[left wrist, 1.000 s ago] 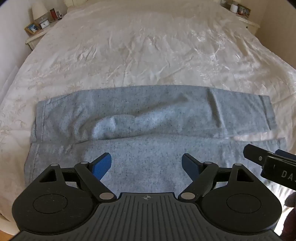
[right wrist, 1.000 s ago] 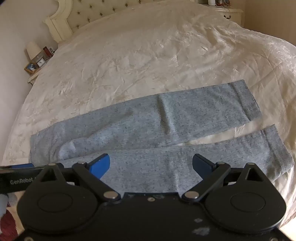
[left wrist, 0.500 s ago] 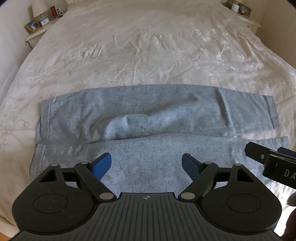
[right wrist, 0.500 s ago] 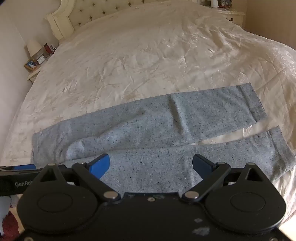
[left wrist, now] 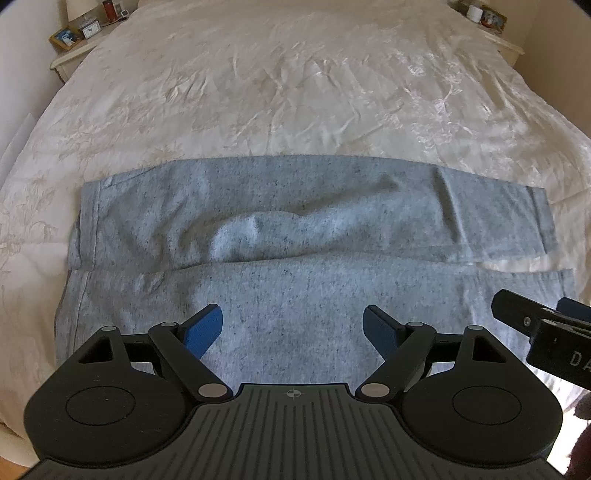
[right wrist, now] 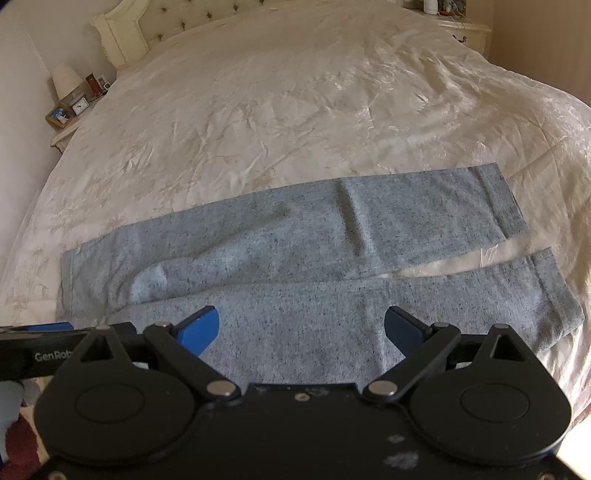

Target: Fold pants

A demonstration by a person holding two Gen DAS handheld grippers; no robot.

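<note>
Left tongs (left wrist: 293, 325) and right tongs (right wrist: 301, 326), nearest the viewer: jaws wide on both, nothing between the pads, each poised above the near leg of the pants (left wrist: 295, 295). The pants, grey and speckled, lie flat across the near part of the bed (left wrist: 295, 92), waistband at left, cuffs at right, the legs side by side with a narrow gap showing bedspread near the cuffs. The step in hand appears to be the first fold, leg onto leg. To do it well, pinch the near leg's outer edge close to the waistband and close to the cuff, lift both ends evenly, and lay edge on edge; the hump at the seat wants smoothing first. Beyond the far leg the bed gives ample room. Nightstand (right wrist: 64, 125) and headboard (right wrist: 122, 33) stand well apart.
</note>
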